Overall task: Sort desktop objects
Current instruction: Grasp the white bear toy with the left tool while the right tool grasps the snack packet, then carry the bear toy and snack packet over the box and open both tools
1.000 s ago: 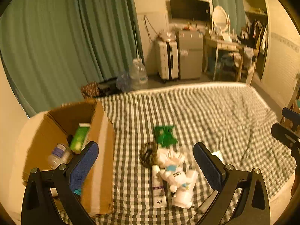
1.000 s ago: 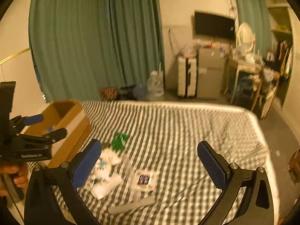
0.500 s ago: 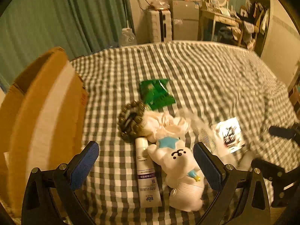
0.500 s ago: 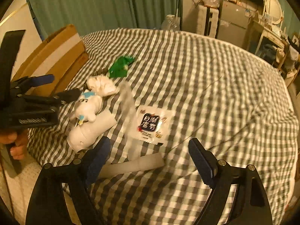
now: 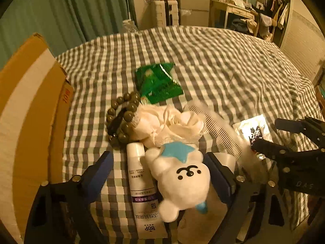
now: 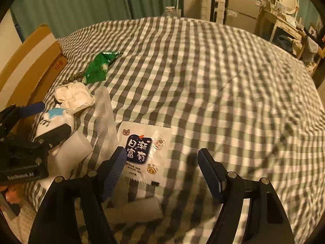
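On the checked bedspread [image 5: 223, 65] lies a heap of small items. My left gripper [image 5: 160, 172] is low over a white plush bear [image 5: 178, 179] and a white tube [image 5: 142, 193], both between its closing jaws; the pads are not pressing. In the right wrist view my right gripper [image 6: 162, 168] straddles the near edge of a white sachet [image 6: 142, 146] with a dark blue label, its jaws closing and still apart from it. Beyond lie a clear comb [image 5: 215, 130], crumpled white cloth [image 5: 168, 124], a bead bracelet [image 5: 124, 120] and a green packet [image 5: 158, 83].
A cardboard box [image 5: 30, 122] stands at the left edge of the bed, its side toward me. A white bottle [image 6: 69, 154] lies under the bear and a pale flat stick [image 6: 132, 211] near the front edge. Furniture and green curtains [image 6: 101, 0] stand behind the bed.
Both grippers have dropped toward the bed and tipped downward. Their jaws have narrowed. The box's inside has left the left wrist view, and the heap now fills the foreground.
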`<state>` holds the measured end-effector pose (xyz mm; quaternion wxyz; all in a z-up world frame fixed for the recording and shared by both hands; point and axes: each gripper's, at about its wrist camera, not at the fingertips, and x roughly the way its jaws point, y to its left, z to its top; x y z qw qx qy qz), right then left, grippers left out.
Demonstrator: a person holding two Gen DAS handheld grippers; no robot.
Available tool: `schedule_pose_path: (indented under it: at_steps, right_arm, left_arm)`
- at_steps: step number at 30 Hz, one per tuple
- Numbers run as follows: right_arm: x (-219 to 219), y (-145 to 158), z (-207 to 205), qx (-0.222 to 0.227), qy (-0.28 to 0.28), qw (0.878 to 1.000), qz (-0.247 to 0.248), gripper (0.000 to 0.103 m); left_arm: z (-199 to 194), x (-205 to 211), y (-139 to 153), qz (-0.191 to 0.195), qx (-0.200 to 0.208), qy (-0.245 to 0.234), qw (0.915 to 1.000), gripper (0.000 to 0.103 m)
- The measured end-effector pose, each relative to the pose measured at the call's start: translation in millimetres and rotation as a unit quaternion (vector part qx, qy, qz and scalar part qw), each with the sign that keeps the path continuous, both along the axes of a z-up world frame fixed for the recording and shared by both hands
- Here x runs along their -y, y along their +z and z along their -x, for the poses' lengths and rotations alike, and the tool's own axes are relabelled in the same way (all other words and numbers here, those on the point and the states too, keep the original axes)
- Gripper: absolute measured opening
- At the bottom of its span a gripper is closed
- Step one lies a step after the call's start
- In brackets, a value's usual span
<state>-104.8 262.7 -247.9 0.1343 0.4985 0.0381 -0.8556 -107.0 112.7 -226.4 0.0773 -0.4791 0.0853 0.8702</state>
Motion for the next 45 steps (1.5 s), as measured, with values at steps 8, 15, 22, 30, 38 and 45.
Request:
schedule_pose_path:
  at_steps: [8,15,22,30,38,45]
  right_arm:
    - [17.9,-15.9,2.2,-0.020,0.021,1.000,-0.007,0.050]
    - [13.5,-8.1,-8.5,-0.028,0.023,0.999,-0.006,0.035]
    - [2.0,11.3,-21.3,-0.042,0.006,0.999,0.000,0.033]
    - [-11.5,74.6,-45.4,-0.088,-0.050,0.993,0.060,0.033]
    - [-10.9,145.2,-95.2,-0.158,-0.123,0.969,0.142,0.033]
    - [-3.1,179.4,-126.0,-0.210,-0.133,0.960,0.129,0.033]
  left_arm:
    - [-4.3,2.0,3.1,-0.017,-0.007,-0.005,0.9998,0.053]
    - [-12.7,5.4,14.2,-0.027,-0.022,-0.002,0.9994,0.053]
    - [-27.2,11.1,35.0,-0.030,-0.047,0.009,0.9984,0.053]
    - [-56.4,12.8,74.8,-0.038,-0.080,0.000,0.9961,0.053]
    - [-94.4,28.9,122.7,-0.039,-0.122,-0.004,0.9917,0.053]
    - [-124.1,48.1,165.7,-0.039,-0.165,-0.021,0.9853,0.053]
